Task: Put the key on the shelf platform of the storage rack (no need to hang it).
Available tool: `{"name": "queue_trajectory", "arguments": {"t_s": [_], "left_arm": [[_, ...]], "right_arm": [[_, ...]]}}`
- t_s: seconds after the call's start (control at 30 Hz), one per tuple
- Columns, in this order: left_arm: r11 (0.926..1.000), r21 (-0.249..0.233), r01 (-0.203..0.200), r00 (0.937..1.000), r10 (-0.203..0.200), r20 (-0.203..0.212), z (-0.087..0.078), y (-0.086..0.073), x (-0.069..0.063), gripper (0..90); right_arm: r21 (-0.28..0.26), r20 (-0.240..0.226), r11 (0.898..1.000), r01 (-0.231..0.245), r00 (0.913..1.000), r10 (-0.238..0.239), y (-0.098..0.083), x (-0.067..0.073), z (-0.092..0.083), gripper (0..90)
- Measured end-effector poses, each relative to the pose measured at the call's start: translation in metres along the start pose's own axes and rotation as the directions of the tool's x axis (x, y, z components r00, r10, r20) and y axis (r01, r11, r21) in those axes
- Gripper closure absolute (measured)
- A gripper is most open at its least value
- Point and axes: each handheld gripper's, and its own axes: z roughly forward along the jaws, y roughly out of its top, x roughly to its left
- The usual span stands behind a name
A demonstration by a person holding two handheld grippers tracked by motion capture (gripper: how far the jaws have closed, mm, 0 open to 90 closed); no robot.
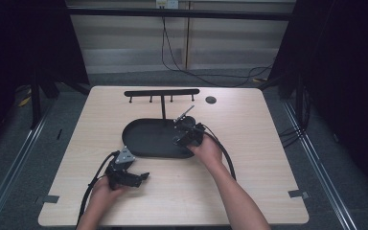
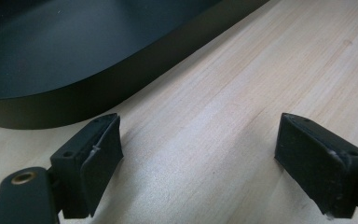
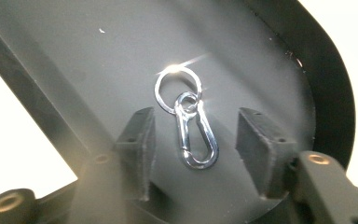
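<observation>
A silver carabiner (image 3: 211,142) clipped to a key ring (image 3: 157,91) lies flat on the floor of a black oval tray (image 3: 98,56). My right gripper (image 3: 196,116) hangs just over it with the jaws apart, one on each side of the carabiner, and the pads do not touch it. In the high view the right gripper (image 1: 184,129) sits over the tray's right end (image 1: 143,139). My left gripper (image 1: 143,176) rests low on the wooden table in front of the tray. Its jaws (image 2: 200,122) stand wide open with nothing between them, pointing at the tray's rim (image 2: 98,88).
A black T-shaped rack (image 1: 162,92) with several pegs stands behind the tray. A small dark round disc (image 1: 211,99) lies at the table's back right. Bare wood (image 1: 258,143) stretches to the right and front. Cables trail from both grippers.
</observation>
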Motion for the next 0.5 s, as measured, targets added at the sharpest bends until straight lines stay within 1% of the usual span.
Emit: {"name": "queue_trajectory", "arguments": {"t_s": [0.13,0.2,0.27,0.3,0.4,0.43,0.5], "left_arm": [[1.0000,0.000,0.000,1.0000,0.000,0.000,0.0000,0.0000,0.0000,14.2],[1.0000,0.000,0.000,1.0000,0.000,-0.001,0.0000,0.0000,0.0000,14.2],[1.0000,-0.001,0.000,1.0000,0.000,-0.001,0.0000,0.0000,-0.0001,14.2],[1.0000,-0.001,0.000,1.0000,0.000,-0.001,0.0000,0.0000,-0.0001,14.2],[1.0000,0.001,0.000,1.0000,0.000,0.002,-0.0001,0.0000,0.0001,14.2],[1.0000,0.001,0.000,1.0000,0.000,0.002,-0.0001,0.0000,0.0001,14.2],[1.0000,0.001,0.000,1.0000,0.000,0.002,-0.0001,0.0000,0.0001,14.2]], "right_arm": [[0.020,-0.006,1.000,0.019,0.9998,-0.019,0.0005,0.0017,-0.0026,37.0],[0.030,-0.030,0.999,0.027,0.9992,-0.026,0.0003,0.0018,-0.0028,33.6],[0.039,-0.032,0.998,0.041,0.9987,-0.040,0.0001,0.0030,-0.0039,31.6],[0.044,-0.041,0.998,0.040,0.9984,-0.038,0.0001,0.0032,-0.0043,30.0],[0.049,-0.040,0.998,0.049,0.9981,-0.047,-0.0002,0.0038,-0.0067,28.2],[0.045,-0.043,0.998,0.043,0.9982,-0.041,-0.0004,0.0043,-0.0077,27.6],[0.049,-0.049,0.998,0.047,0.9978,-0.045,-0.0004,0.0040,-0.0096,26.4]]}}
